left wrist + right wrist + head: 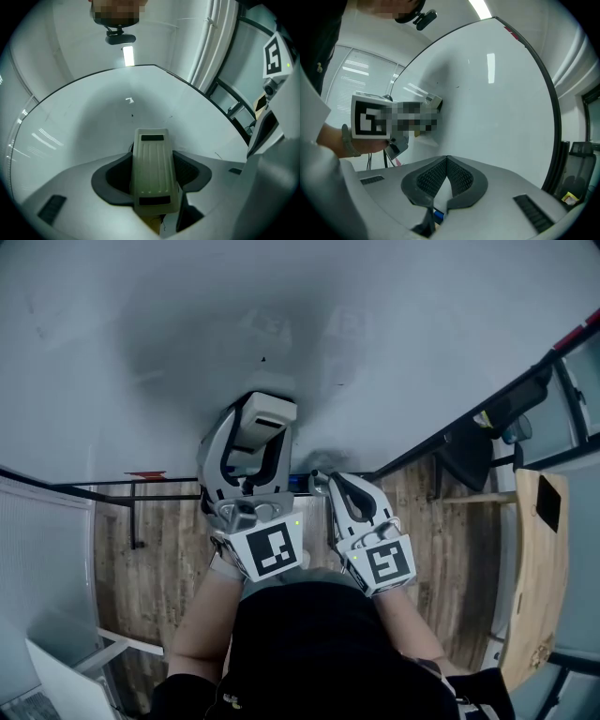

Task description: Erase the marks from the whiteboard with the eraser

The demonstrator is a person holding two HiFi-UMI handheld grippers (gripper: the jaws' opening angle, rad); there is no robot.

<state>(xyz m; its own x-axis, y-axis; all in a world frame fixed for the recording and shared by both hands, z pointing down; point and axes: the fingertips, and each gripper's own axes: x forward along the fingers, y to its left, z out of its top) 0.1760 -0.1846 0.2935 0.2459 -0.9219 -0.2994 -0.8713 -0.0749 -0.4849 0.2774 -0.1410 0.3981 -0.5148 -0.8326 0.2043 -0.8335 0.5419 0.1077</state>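
**Eraser.** The eraser (pixel 154 169) is a long block with rounded corners. Its back is pale off-white plastic with shallow lengthwise ribs. A dark rectangular inset sits at each end. It stands at the lower centre of the left gripper view, with its far end against the whiteboard (pixel 84 126). In the head view it lies just above frame centre. The wiping face is turned to the board and is hidden.

**Left tool.** The left tool (pixel 253 439) pinches the eraser by its long sides, between dark pads (pixel 110 178) with a fine grid texture. The body is smooth grey plastic. A cube with square markers (pixel 269 554) sits at its rear.

**Right tool.** The right tool (pixel 446 163) is pressed together at the tips and holds nothing. Its meshed dark pads meet in a narrow V. In the head view it sits right of centre, just beside the left tool and near the board's lower edge.

**Whiteboard.** The surface is glossy white with a thin dark frame. It reflects ceiling lights in both gripper views. A small dark speck (pixel 263 359) shows above the eraser. A soft grey shading surrounds the eraser; residue or shadow cannot be told apart.

**Limits of view.**
- The person's forearms are cut off at the lower edge of the head view.
- Wooden floor (pixel 169 549) shows below the board.
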